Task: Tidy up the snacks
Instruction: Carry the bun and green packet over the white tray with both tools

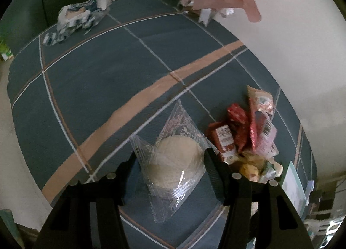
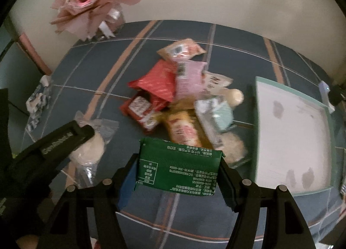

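At the table's far left edge lies a crumpled blue-white wrapper, with broad bare blue tablecloth between it and the left gripper, clamped on a clear-wrapped round cake. Right of that sits the snack pile. Only the right wrist view shows the right gripper clamping a green packet, and the shallow white tray at the right edge.

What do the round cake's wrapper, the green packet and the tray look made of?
Round cake's wrapper: clear glossy plastic film, see-through, crimped serrated ends. Green packet: smooth printed film or coated paper, creased at its fold; can't tell which. Tray: looks like rigid card or plastic, matte white floor with stains, teal rim.
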Action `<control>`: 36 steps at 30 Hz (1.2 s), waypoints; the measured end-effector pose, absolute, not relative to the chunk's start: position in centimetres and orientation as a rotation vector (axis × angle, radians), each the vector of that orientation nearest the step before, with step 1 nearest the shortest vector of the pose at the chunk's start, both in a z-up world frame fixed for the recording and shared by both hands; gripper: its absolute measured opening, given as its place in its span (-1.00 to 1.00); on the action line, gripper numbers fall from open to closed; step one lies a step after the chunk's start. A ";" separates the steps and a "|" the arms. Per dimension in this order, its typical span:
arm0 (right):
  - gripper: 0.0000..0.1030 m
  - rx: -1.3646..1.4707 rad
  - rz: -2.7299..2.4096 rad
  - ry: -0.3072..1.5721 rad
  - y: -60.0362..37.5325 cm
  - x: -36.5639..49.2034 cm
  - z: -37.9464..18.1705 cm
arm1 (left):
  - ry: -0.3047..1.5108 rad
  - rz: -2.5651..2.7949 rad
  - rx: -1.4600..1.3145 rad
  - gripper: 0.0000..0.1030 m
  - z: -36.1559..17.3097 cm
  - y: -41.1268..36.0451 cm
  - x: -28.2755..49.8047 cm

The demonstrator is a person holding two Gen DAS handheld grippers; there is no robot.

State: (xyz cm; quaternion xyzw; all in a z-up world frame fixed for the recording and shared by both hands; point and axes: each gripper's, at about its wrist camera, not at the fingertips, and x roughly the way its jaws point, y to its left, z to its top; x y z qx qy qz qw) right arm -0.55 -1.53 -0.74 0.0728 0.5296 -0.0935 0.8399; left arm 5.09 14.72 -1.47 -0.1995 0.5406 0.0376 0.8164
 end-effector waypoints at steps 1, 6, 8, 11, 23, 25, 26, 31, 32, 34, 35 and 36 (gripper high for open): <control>0.36 0.155 -0.213 1.122 -2.1 -0.7 -0.7 | 1.149 0.069 -0.414 0.16 -1.3 14.2 5.0; 0.36 0.205 -0.294 1.131 -5.7 -1.4 -0.6 | 1.145 -0.014 -0.386 0.16 -0.7 11.5 4.7; 0.36 0.228 -0.331 1.137 -7.5 -1.7 -0.5 | 1.146 -0.052 -0.357 0.16 -0.5 10.0 4.5; 0.36 0.282 -0.378 1.136 -10.2 -2.4 -0.3 | 1.147 -0.108 -0.327 0.16 -0.2 8.0 4.1; 0.36 0.454 -0.542 1.090 -19.3 -6.5 0.8 | 1.146 -0.326 -0.212 0.16 0.9 0.2 1.7; 0.36 0.495 -0.566 1.077 -21.0 -7.5 0.9 | 1.144 -0.356 -0.188 0.16 1.1 -1.1 1.3; 0.36 0.513 -0.577 1.072 -21.6 -7.8 1.0 | 1.142 -0.369 -0.175 0.16 1.2 -1.8 1.0; 0.36 0.580 -0.646 1.050 -25.2 -10.1 1.2 | 1.134 -0.419 -0.120 0.16 1.4 -4.5 0.0; 0.36 0.588 -0.655 1.047 -25.7 -10.4 1.2 | 1.134 -0.426 -0.110 0.16 1.4 -5.1 -0.1; 0.36 0.626 -0.677 1.033 -27.2 -11.5 1.2 | 1.132 -0.444 -0.085 0.16 1.5 -6.3 -0.3; 0.36 0.634 -0.692 1.027 -27.6 -11.8 1.3 | 1.130 -0.451 -0.073 0.16 1.5 -6.8 -0.3; 0.36 0.649 -0.704 1.020 -28.2 -12.3 1.3 | 1.129 -0.460 -0.058 0.16 1.5 -7.5 -0.3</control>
